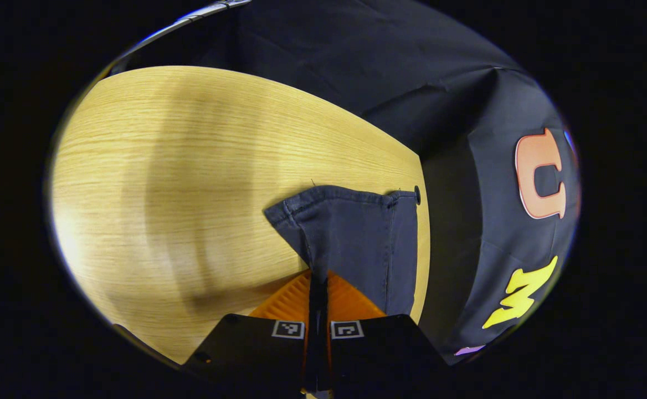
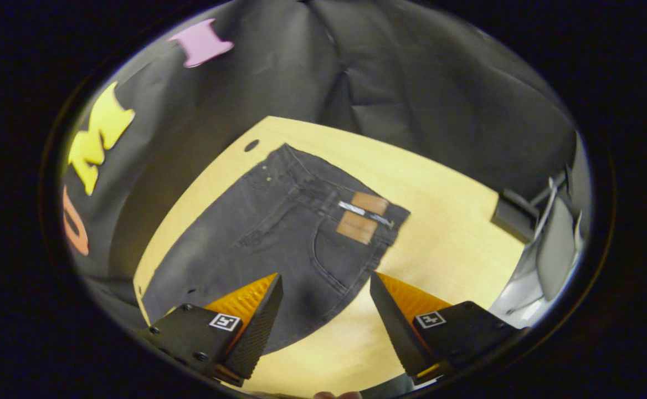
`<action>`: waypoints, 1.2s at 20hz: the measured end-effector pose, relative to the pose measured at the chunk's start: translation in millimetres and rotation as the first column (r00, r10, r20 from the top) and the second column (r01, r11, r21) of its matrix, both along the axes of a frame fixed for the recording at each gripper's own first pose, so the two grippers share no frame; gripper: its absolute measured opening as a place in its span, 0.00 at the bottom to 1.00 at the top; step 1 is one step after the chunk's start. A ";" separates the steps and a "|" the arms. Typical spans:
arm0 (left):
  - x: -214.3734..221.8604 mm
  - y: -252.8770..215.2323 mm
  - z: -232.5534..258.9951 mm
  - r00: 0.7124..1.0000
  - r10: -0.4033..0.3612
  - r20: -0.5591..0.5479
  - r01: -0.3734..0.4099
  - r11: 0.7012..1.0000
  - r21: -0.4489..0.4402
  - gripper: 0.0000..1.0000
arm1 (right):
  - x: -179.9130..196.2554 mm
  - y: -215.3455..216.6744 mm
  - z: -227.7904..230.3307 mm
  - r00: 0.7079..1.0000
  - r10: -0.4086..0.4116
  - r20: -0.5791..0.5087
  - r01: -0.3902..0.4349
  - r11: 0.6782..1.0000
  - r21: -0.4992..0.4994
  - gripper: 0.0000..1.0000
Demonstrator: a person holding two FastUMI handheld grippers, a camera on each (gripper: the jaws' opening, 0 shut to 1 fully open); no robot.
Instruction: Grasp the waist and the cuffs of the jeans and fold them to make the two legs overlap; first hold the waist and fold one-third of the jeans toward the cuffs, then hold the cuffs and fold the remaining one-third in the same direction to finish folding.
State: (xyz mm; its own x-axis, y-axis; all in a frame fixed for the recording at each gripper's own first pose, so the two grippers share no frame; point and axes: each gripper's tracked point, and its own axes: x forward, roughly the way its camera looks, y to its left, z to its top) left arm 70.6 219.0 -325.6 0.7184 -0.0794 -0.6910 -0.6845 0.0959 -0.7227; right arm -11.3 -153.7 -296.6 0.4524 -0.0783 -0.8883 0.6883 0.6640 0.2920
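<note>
Dark grey jeans (image 2: 279, 233) lie flat on the wooden table (image 2: 445, 233) in the right gripper view, legs folded over each other, the waist with its brown patch (image 2: 361, 217) at the far end. My right gripper (image 2: 323, 310) hangs open just above the jeans' seat area, with nothing between its fingers. In the left gripper view, my left gripper (image 1: 318, 277) is shut on the jeans' cuff end (image 1: 357, 233). The cloth is pinched between both fingers and spreads forward, with the hem lying on the table (image 1: 163, 183) near its right edge.
A small round hole (image 1: 417, 194) sits by the table's corner, also seen as the hole (image 2: 251, 145) in the right gripper view. A black box (image 2: 514, 213) and grey equipment (image 2: 556, 244) stand past the table's far right. Black cloth walls surround the table.
</note>
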 end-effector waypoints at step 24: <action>-7.5 0.0 21.3 0.999 0.026 0.031 -0.024 0.999 -0.042 0.04 | 12.3 -22.2 -8.5 0.986 -0.137 0.091 0.112 0.966 0.234 0.00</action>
State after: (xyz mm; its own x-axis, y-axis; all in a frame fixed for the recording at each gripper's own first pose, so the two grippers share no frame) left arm 63.1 219.0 -304.4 0.7419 -0.0895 -0.6645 -0.6631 0.0482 -0.7470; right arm 1.1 -175.9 -305.1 0.5443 0.0586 -0.8368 0.7183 0.4827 0.5011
